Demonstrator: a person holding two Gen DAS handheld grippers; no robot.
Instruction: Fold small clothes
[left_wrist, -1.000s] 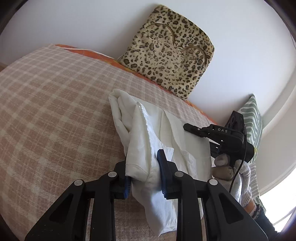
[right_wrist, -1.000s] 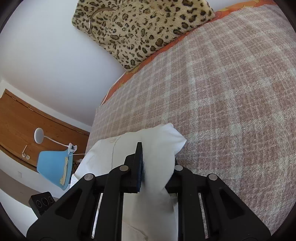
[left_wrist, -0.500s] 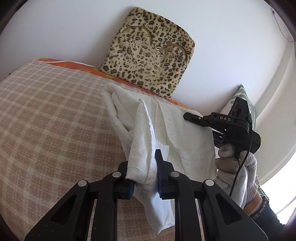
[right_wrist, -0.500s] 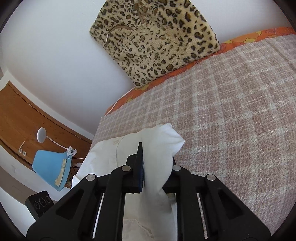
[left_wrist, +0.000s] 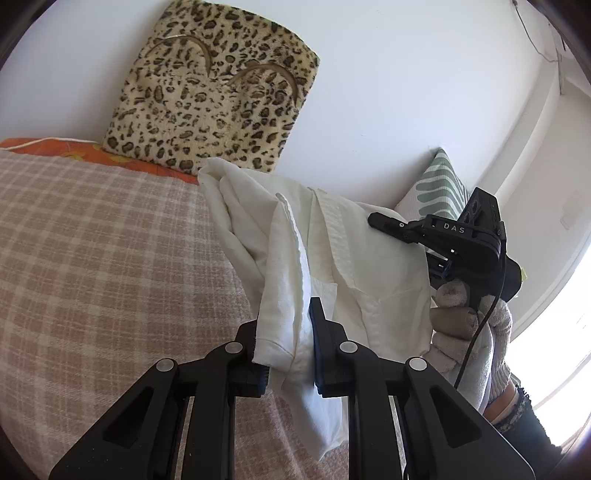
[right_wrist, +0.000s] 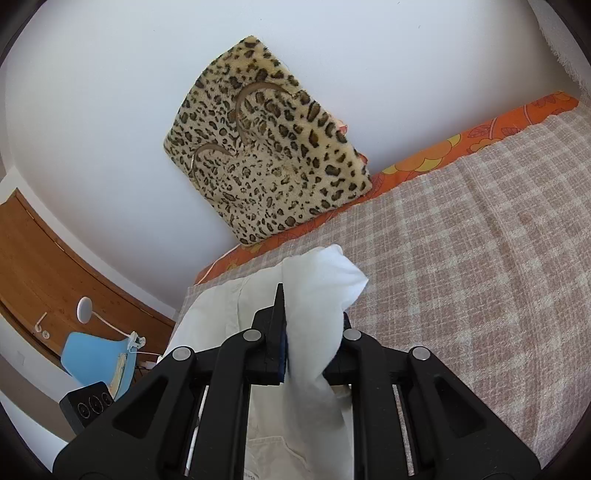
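Both the left gripper (left_wrist: 286, 339) and the right gripper (right_wrist: 310, 341), each clamped on a bunched edge of the white garment (left_wrist: 332, 258), have lifted it higher off the checked blanket (left_wrist: 92, 258), so it hangs ready for folding.

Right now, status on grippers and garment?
Left gripper shut on white shirt. Right gripper shut on its other edge. Shirt held above checked blanket. Nothing in the way.
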